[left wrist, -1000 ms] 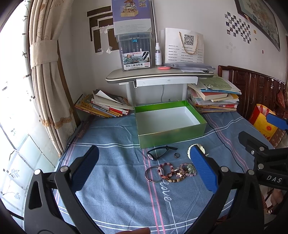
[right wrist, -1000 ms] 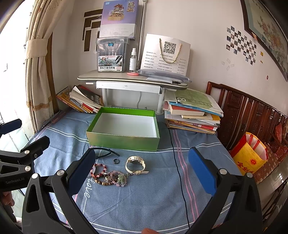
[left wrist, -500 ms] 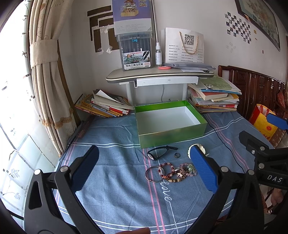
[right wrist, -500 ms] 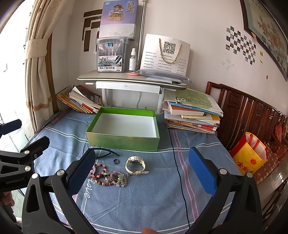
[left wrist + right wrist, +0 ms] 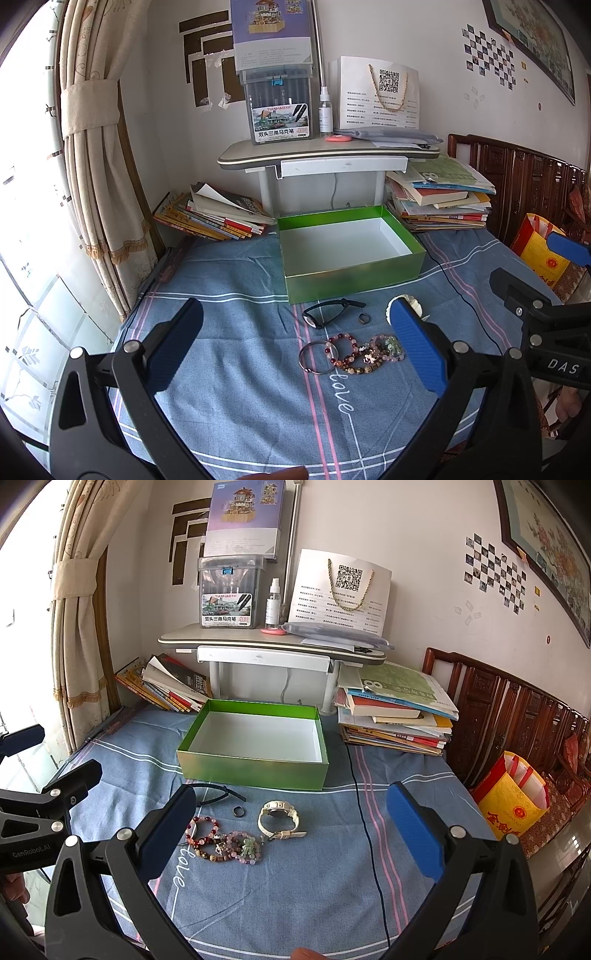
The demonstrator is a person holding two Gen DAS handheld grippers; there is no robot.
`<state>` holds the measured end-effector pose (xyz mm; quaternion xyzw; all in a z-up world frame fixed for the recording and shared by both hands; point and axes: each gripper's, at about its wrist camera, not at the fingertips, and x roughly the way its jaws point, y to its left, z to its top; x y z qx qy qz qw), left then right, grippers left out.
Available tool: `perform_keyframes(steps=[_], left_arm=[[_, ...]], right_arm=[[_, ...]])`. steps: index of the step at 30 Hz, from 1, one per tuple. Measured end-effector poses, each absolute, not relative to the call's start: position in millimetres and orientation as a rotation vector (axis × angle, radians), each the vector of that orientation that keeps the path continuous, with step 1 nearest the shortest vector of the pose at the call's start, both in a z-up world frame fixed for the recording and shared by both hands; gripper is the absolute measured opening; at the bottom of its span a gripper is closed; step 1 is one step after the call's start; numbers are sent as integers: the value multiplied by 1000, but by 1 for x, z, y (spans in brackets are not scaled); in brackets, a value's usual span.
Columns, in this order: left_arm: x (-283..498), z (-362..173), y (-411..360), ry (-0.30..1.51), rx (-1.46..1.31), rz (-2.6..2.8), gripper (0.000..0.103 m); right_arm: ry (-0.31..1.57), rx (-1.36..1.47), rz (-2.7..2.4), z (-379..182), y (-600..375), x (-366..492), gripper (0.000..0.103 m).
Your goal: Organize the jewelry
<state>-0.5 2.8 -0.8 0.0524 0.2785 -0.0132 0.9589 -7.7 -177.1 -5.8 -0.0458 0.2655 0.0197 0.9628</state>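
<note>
An open green box point(image 5: 351, 254) point(image 5: 255, 742) with a white inside stands empty on the blue cloth. In front of it lie a black band point(image 5: 332, 310) point(image 5: 218, 792), a small dark ring point(image 5: 363, 318) point(image 5: 238, 811), a white watch point(image 5: 277, 818), a thin metal bangle point(image 5: 314, 358) and several beaded bracelets point(image 5: 364, 352) point(image 5: 225, 843). My left gripper point(image 5: 295, 354) is open and empty, above and short of the jewelry. My right gripper point(image 5: 291, 830) is open and empty, also short of it.
Book stacks sit behind the box at left point(image 5: 214, 214) and right point(image 5: 399, 712). A small grey desk point(image 5: 328, 155) holds a marker case and a paper bag. A black cable point(image 5: 369, 834) runs across the cloth. A wooden bench point(image 5: 517, 709) and a yellow bag point(image 5: 509, 797) are at right.
</note>
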Motion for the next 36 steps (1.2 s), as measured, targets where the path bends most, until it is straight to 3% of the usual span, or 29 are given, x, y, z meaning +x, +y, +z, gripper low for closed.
perform_keyframes(steps=[36], left_arm=[[1,-6,3,574,108,-28,100]], right_arm=[[540,-89,40,-6,-177,-6,101]])
